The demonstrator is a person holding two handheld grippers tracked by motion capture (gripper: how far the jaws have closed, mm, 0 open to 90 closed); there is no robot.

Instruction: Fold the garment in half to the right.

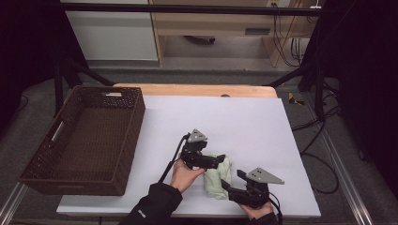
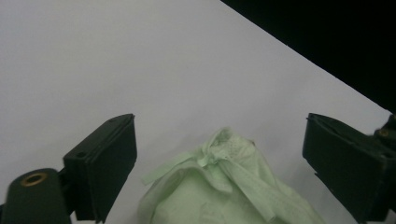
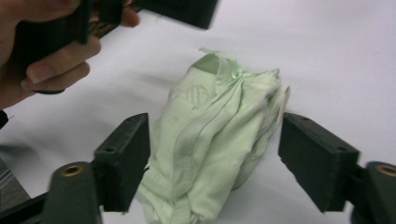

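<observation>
hidden: your left gripper (image 1: 217, 161) covers the far end of the green cloth (image 1: 217, 180)
axis: cloth bundle runs from left gripper toward right gripper (image 1: 231, 185)
jaws: both spread wide, off the cloth

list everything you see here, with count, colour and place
cloth: one, pale green, bunched on the sheet between the two grippers
basket: one, dark brown wicker, on the table's left side, overhanging the near edge
sheet: one, white, covering most of the table
table: one, light wood, a strip showing beyond the sheet
cupboard: one, white, on the floor behind the table
left gripper: one, black with a grey plate, fingers open at the cloth's far end
right gripper: one, black with a grey plate, fingers open either side of the cloth's near end
hands: two, at the near edge, each holding a gripper
</observation>
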